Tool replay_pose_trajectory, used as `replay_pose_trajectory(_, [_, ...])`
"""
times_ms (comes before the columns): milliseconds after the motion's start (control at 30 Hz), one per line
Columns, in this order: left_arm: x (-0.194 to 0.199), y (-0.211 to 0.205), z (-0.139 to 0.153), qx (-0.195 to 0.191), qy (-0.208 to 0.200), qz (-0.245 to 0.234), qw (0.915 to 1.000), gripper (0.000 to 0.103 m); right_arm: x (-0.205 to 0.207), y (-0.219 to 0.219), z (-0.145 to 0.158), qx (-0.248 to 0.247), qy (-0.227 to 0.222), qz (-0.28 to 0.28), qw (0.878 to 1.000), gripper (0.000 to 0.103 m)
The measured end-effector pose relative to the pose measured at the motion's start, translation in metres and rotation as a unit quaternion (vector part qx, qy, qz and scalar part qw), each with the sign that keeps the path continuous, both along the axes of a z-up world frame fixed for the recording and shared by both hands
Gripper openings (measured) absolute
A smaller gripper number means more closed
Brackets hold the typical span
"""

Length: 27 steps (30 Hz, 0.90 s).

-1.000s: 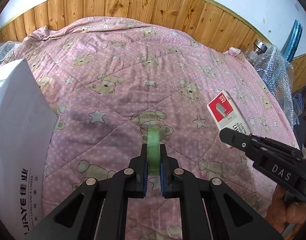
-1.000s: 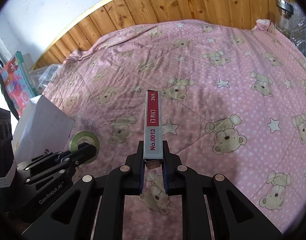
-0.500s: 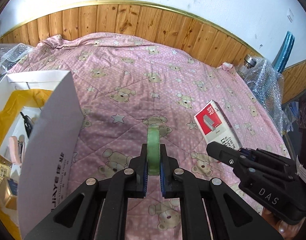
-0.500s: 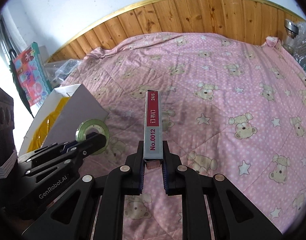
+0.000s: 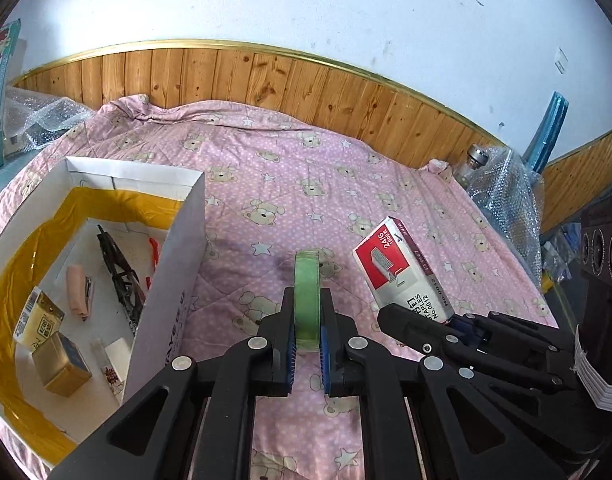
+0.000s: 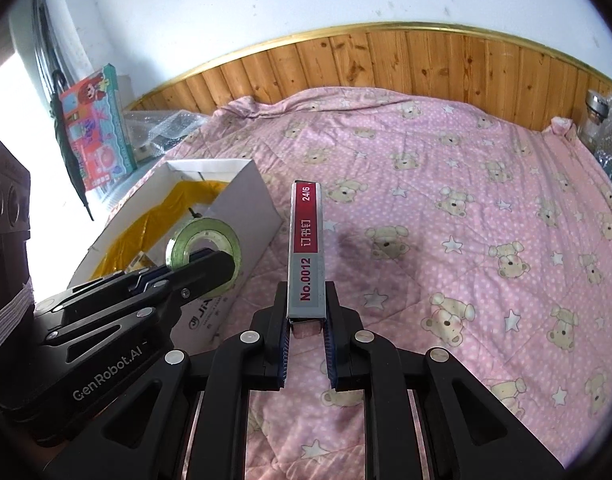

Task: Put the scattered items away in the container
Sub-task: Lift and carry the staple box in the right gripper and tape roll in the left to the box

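My left gripper [image 5: 307, 308] is shut on a green tape roll [image 5: 306, 292], held edge-on above the pink quilt. From the right wrist view the same green tape roll [image 6: 204, 254] hangs beside the white box [image 6: 242, 196]. My right gripper [image 6: 306, 304] is shut on a red and grey staple box [image 6: 306, 248], also seen in the left wrist view as the staple box [image 5: 402, 276] in the right gripper [image 5: 390, 316]. The white box [image 5: 178, 268] with yellow lining sits at the left, holding several small items.
A pink bear-print quilt [image 5: 326, 184] covers the bed, with wooden panelling [image 5: 266, 80] behind. Bubble wrap and a glass jar [image 5: 472, 160] lie at the far right corner. A colourful toy box [image 6: 98, 128] and bubble wrap stand past the white box. A speaker [image 5: 602, 256] is at right.
Both grippers have risen and drawn back with their loads, so the views are higher. The white box's inside has come into view at the left.
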<state>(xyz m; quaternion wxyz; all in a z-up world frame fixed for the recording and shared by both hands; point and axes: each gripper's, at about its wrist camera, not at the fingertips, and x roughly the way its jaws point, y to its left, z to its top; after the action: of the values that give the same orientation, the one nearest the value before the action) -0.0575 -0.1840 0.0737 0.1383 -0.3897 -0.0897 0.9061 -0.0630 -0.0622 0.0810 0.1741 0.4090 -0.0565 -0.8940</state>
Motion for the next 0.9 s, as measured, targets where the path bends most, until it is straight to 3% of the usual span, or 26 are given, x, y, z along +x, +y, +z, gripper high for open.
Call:
replay_pose_trajectory(467, [0.056, -0.076, 0.035, 0.041, 0.036, 0.039, 0.9977, 0.010, 0.034, -0.067, 0.038, 0.019, 0.036, 0.050, 0.998, 0.015])
replay_pose_trajectory(900, [0.076, -0.161, 0.037, 0.071, 0.042, 0.103, 0.9913, 0.010, 0.045, -0.137, 0.057, 0.030, 0.051, 0.104, 0.993, 0.015])
